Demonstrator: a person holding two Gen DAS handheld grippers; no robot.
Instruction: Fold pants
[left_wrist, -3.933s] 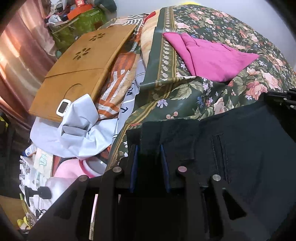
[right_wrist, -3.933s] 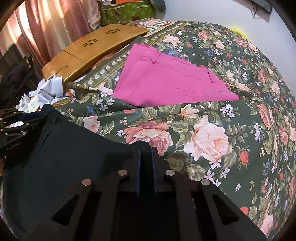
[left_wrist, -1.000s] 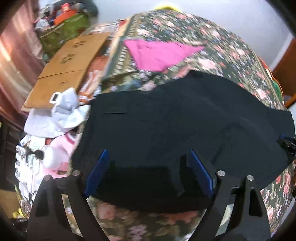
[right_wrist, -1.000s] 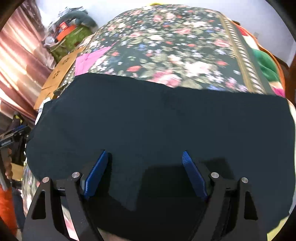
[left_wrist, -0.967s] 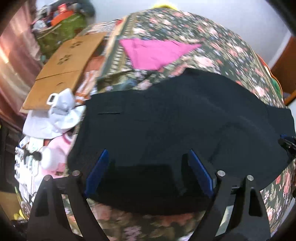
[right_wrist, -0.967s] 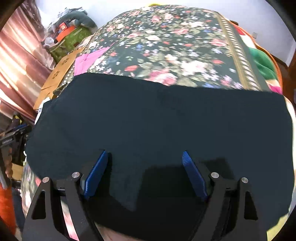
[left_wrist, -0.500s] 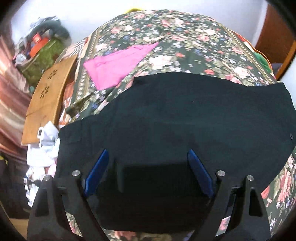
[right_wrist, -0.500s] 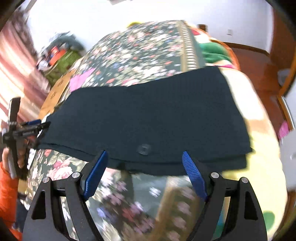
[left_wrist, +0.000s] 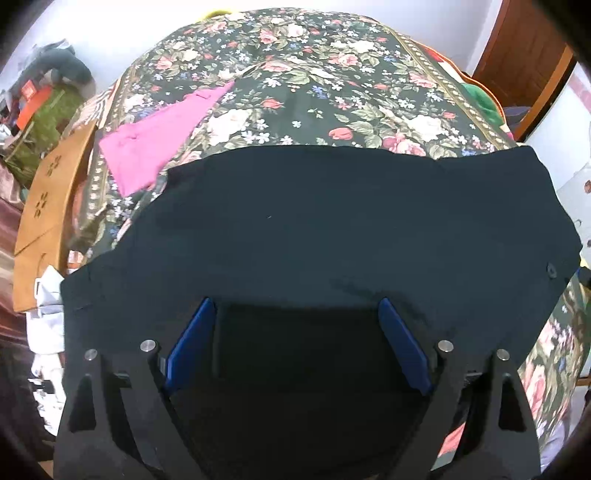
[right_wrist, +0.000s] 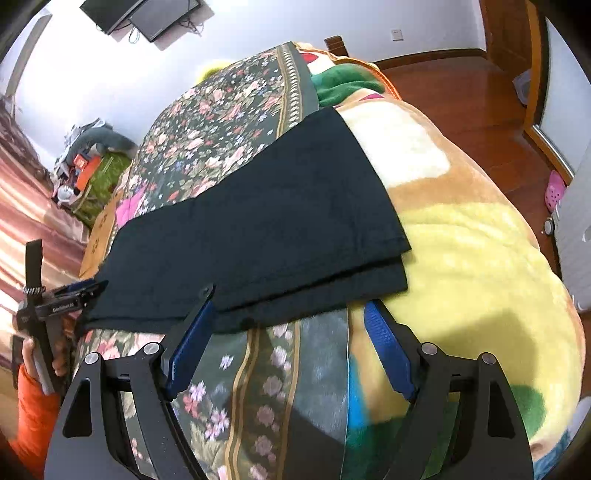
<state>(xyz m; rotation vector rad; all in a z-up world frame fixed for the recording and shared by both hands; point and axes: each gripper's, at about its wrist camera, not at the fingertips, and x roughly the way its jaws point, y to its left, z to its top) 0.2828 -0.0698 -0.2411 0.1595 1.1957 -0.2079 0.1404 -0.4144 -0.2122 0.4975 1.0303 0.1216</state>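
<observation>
The black pants (left_wrist: 332, 221) lie flat across the floral bedspread (left_wrist: 332, 92), folded lengthwise with one leg on the other; the leg ends (right_wrist: 369, 258) are slightly offset. My left gripper (left_wrist: 295, 314) is open over the waist end, holding nothing. My right gripper (right_wrist: 288, 314) is open and empty, just off the near edge of the pants (right_wrist: 258, 221) by the leg ends. The left gripper also shows in the right wrist view (right_wrist: 74, 291), held by a hand in an orange sleeve.
Folded pink pants (left_wrist: 159, 136) lie on the bed's far left. A wooden lap table (left_wrist: 48, 192) and white cloth (left_wrist: 48, 306) sit left of the bed. A yellow blanket (right_wrist: 461, 240) covers the bed's right end; wooden floor (right_wrist: 480, 92) lies beyond.
Both grippers let go of the pants after spreading them on the bed and drew back. The right gripper pulled away and now looks along the pants from the leg end.
</observation>
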